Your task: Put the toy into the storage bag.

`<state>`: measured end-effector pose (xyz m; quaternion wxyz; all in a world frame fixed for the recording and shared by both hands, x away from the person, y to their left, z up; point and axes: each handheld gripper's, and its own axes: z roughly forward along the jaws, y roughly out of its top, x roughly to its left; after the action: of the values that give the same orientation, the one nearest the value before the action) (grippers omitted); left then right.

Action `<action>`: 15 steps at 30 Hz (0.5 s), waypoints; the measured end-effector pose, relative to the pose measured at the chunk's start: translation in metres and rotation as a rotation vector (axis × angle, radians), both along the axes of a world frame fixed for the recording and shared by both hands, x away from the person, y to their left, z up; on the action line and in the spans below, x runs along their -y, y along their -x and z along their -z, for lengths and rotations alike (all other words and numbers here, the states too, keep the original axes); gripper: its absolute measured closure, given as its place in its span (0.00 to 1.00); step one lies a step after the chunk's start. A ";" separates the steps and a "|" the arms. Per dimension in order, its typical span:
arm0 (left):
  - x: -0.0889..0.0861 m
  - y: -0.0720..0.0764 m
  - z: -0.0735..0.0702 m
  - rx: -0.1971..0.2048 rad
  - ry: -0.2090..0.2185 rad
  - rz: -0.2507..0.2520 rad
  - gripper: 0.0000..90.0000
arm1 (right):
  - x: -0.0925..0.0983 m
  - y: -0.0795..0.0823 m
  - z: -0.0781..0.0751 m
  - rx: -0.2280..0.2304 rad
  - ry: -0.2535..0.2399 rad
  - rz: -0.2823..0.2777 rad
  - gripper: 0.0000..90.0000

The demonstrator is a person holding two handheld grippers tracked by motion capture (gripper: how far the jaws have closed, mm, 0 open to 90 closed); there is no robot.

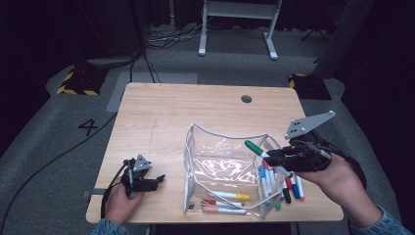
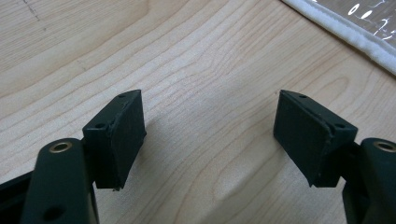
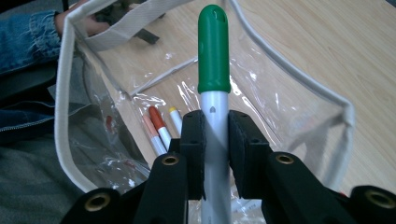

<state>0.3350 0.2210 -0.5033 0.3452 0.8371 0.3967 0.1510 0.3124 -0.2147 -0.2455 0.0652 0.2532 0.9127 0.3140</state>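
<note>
Wooden table (image 1: 161, 112) carries the whole work area, and the hazards run across it from the left side to the right. At the left, the left gripper (image 1: 157, 180) rests low near the front edge, jaws spread wide with nothing between them, apart from the pouch. Because it does not steady the pouch, a nudge from the other side could slide or tip it.

At centre stands the clear plastic pouch (image 1: 195, 134), mouth open upward, with several markers (image 1: 226, 201) lying on its bottom. Its walls are soft and lean; the white rim (image 3: 299, 77) could catch an incoming tip and fold inward.

To the right, the right gripper (image 1: 266, 155) is clamped on the green-capped marker (image 1: 254, 147), which points over the pouch's right edge. The grip sits on the smooth barrel below the cap, so the marker may pivot or slip. A loose marker pile (image 1: 286, 186) lies just beside the pouch; a low pass could scatter it off the table.
</note>
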 end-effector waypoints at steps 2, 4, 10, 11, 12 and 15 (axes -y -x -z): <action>0.000 0.000 0.000 0.000 0.000 0.001 0.28 | -0.004 0.000 0.000 0.004 0.005 -0.014 0.85; 0.000 0.000 0.000 -0.001 0.001 -0.001 0.28 | -0.014 0.001 0.000 0.006 0.017 -0.039 0.85; 0.002 -0.002 0.000 -0.003 0.000 -0.003 0.27 | -0.040 -0.002 0.010 -0.003 0.088 -0.116 0.85; 0.002 -0.002 0.000 -0.003 0.001 -0.003 0.27 | -0.044 -0.003 0.014 -0.013 0.107 -0.128 0.85; 0.002 -0.003 0.000 -0.004 0.000 -0.002 0.27 | -0.048 -0.003 0.017 -0.022 0.121 -0.139 0.85; 0.002 -0.003 0.000 -0.007 0.002 -0.003 0.27 | -0.056 -0.005 0.024 -0.036 0.150 -0.158 0.85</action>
<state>0.3377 0.2188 -0.5032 0.3443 0.8366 0.3994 0.1484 0.3171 -0.1583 -0.2693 0.0423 0.1804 0.9518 0.2445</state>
